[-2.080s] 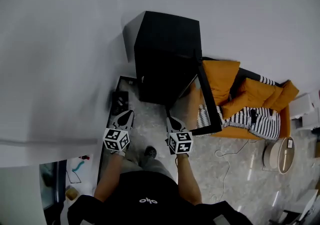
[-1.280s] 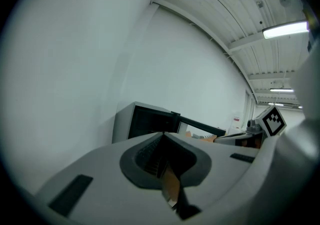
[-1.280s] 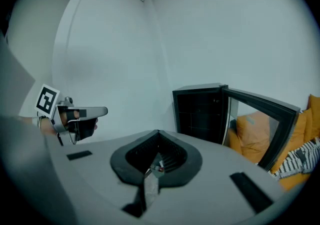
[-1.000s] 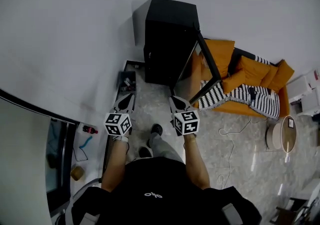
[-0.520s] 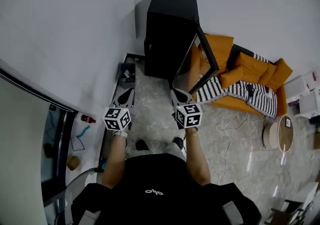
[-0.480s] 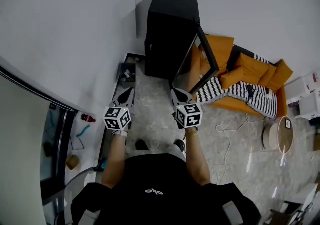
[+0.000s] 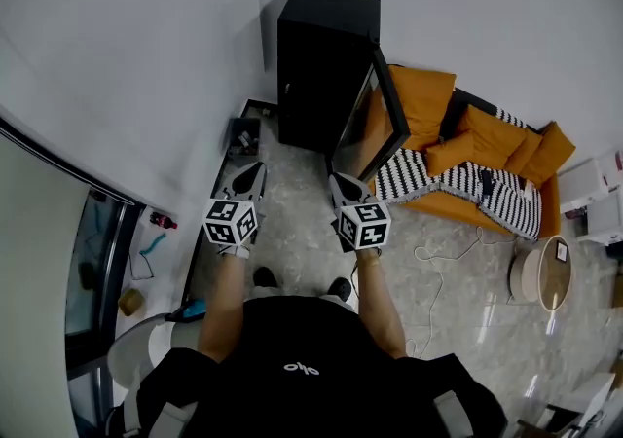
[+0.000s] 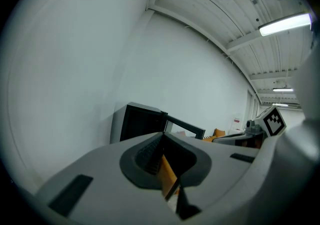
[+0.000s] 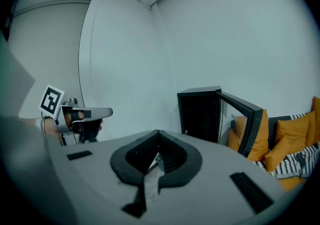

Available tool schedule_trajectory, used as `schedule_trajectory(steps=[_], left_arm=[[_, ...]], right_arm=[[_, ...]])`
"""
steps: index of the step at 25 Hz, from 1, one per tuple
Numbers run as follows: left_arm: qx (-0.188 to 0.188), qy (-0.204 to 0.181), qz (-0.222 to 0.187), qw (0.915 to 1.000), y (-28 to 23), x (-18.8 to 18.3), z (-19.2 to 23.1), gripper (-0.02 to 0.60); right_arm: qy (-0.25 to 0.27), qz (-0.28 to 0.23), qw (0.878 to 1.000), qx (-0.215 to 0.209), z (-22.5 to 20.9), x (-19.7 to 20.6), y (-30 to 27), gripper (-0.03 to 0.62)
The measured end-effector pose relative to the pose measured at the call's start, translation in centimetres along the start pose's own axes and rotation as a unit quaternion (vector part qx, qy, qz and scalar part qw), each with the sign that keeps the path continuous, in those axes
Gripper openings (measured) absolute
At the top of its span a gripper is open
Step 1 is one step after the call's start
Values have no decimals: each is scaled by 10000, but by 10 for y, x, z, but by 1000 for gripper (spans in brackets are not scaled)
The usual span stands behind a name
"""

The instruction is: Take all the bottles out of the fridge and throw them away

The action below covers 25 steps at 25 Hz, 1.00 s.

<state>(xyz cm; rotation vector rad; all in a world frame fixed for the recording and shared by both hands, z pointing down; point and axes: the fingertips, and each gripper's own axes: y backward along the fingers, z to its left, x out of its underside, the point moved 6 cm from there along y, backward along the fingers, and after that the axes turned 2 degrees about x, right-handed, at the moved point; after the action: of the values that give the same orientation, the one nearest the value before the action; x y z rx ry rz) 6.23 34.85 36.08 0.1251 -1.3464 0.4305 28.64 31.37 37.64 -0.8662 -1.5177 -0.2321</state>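
Both arms are stuck out in front of the person, elbows bent and forearms roughly parallel. The left claw [image 7: 255,169] and right claw [image 7: 335,179] sit side by side but well apart, noses aimed forward and tipped only slightly down. Each claw's own view shows its jaws pressed right together with nothing between them, so both are closed and empty. The fridge [image 7: 324,61] is a black box against the white wall [image 7: 127,56], straight ahead of the claws and just beyond their tips, more in line with the right one. Its door [image 7: 378,115] is swung open toward the right claw's side, with an orange sofa [image 7: 443,129] just behind it. The inside of the fridge is too dark, so I can't make out any bottles in any view. Off to the left of the left claw, low by the wall, there's a small red thing [image 7: 162,222] that's too tiny to name. Compared with a second ago, the claws are just as shut and in the same side-by-side pose, at nearly the same spot in the head view. What changed is the shoes [image 7: 263,276]. One was stepped forward between the claws, and now both sit about level on the marble floor [image 7: 292,232], behind the claws. The fridge also sits a touch higher in the head view.
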Motion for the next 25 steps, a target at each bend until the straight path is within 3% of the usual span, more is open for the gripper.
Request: schedule_trajectory(steps=[11, 25], left_arm=[[-36, -121, 101, 9999, -32, 9, -68, 8], [-72, -126, 145, 9998, -36, 18, -86, 8]], right_arm=[[-81, 31, 9998, -173, -55, 12, 38, 8], [70, 66, 9996, -282, -66, 19, 50, 8]])
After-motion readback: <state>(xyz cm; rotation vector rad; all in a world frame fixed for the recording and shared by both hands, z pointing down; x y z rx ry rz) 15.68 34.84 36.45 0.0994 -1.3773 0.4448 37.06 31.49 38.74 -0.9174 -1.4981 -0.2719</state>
